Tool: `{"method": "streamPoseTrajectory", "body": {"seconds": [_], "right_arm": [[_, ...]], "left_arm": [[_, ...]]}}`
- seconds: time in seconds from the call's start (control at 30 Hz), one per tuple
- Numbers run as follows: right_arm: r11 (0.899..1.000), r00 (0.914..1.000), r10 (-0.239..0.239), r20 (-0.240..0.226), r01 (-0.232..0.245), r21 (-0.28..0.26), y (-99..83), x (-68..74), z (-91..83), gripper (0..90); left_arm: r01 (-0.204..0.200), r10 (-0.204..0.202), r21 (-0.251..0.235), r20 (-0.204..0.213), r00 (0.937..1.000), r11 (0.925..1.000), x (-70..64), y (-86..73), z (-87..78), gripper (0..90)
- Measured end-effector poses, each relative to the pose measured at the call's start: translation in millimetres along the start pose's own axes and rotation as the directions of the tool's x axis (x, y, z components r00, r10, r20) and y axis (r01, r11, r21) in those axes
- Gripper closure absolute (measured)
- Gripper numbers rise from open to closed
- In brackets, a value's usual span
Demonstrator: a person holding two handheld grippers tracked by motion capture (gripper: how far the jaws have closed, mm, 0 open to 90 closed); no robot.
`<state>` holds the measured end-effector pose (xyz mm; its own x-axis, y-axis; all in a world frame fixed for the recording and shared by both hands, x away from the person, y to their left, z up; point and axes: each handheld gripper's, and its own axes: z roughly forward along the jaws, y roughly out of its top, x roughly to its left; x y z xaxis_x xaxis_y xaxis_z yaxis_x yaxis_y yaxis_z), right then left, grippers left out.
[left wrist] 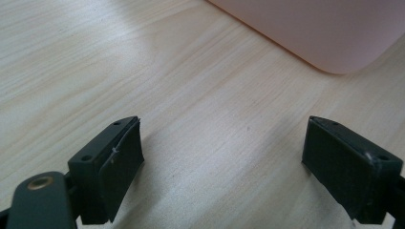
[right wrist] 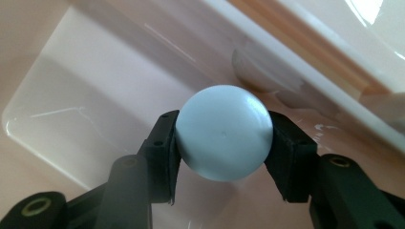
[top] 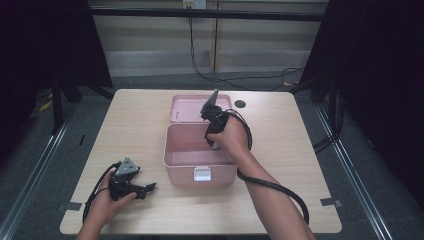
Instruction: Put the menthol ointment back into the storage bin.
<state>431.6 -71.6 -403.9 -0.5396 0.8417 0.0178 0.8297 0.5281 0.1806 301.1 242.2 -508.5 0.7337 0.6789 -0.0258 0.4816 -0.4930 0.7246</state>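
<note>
Closest in, the left hand point(top: 107, 197) rests on the near-left part of the table point(top: 280, 200), and its left gripper point(top: 148, 188) lies low over the wood with jaws spread wide and nothing between them; in the left gripper view the two black pads point(left wrist: 112, 167) stand well apart over bare woodgrain, a rounded pink corner of the box point(left wrist: 329, 33) just ahead. Moving up the table, the pink box point(top: 200, 172) sits mid-table, open, white latch facing the person. The right hand point(top: 230, 136) reaches over its right side, and the right gripper point(top: 214, 145) points down into it. The right gripper view shows it clearly: the jaws are clamped on a pale blue ball point(right wrist: 223, 132), one pad on each side, and the ball hangs inside the box, above its glossy pink floor point(right wrist: 95, 100). Beyond, the lid point(top: 187, 107) lies folded back flat on the table behind the box. Farther still, a small dark disc point(top: 240, 104) sits just right of the lid.
</note>
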Motion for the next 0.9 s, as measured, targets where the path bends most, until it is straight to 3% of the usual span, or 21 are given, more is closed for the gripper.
{"method": "streamPoseTrajectory", "body": {"seconds": [0.23,0.57,0.9], "right_arm": [[1.0,0.9999,0.007,0.015,-0.007,-0.008,-1.1,0.5,6.7,50.2],[1.0,1.0,-0.007,0.0,0.007,0.013,-3.4,3.7,20.1,49.7],[1.0,0.9999,-0.009,-0.008,0.009,0.013,-4.2,3.5,18.1,47.8]], "left_arm": [[0.001,-0.001,0.0,0.001,1.0,1.0,0.1,0.0,0.0,12.9],[0.001,-0.001,0.0,0.002,1.0,1.0,-0.1,0.0,0.1,12.8],[0.002,-0.002,0.0,0.006,1.0,1.0,-0.2,0.0,0.3,12.5]]}}
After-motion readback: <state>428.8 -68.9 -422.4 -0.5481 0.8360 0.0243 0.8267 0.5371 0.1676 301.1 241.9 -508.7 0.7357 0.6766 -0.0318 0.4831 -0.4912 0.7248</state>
